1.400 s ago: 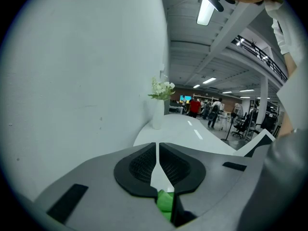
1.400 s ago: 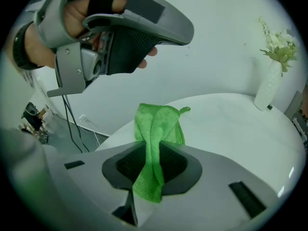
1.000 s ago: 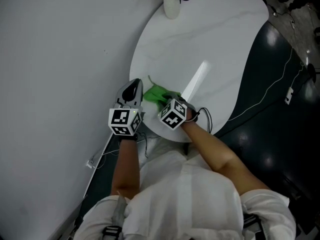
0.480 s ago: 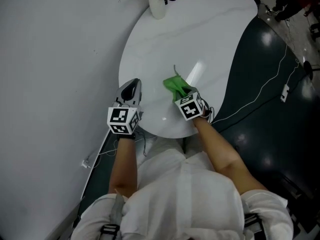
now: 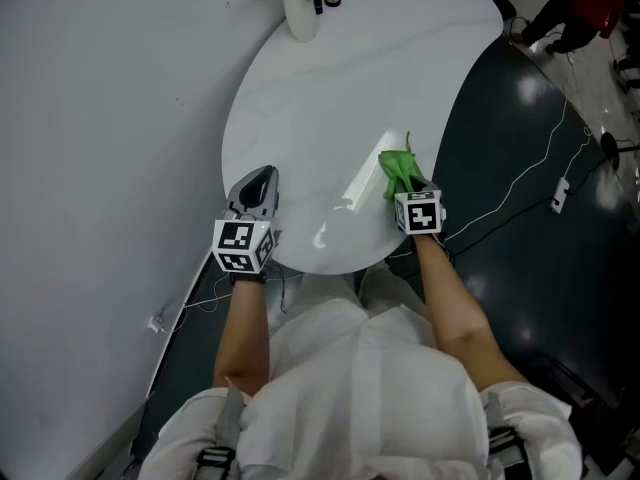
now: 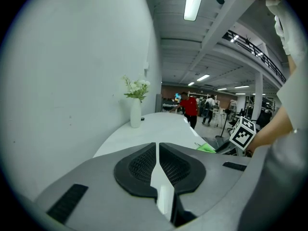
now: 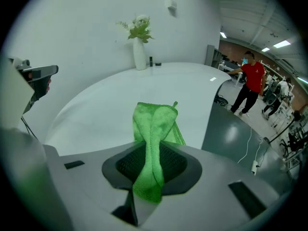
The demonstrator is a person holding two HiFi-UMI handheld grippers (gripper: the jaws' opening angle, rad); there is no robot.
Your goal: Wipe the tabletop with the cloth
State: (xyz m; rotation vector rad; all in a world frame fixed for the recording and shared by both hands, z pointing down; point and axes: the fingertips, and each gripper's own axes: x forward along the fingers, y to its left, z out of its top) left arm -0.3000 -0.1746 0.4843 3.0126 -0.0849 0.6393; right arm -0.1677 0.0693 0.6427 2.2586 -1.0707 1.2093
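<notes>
A green cloth (image 5: 400, 169) lies pressed on the white oval tabletop (image 5: 330, 98) near its right edge. My right gripper (image 5: 407, 186) is shut on the green cloth (image 7: 153, 134), which bunches between its jaws and spreads forward onto the table. My left gripper (image 5: 257, 190) rests at the table's near left edge, jaws shut with nothing between them (image 6: 157, 162). From the left gripper view the cloth (image 6: 206, 148) shows at the right beside the right gripper's marker cube (image 6: 242, 133).
A white vase with flowers (image 5: 297, 8) stands at the table's far end next to a small dark object (image 5: 332, 0). A grey wall (image 5: 100, 118) borders the table's left. Dark floor with a white cable (image 5: 530, 168) lies to the right. A person in red (image 7: 249, 83) stands farther off.
My right gripper has dragged the green cloth from the table's near left across to its right edge. The left gripper stayed at the near left edge.
</notes>
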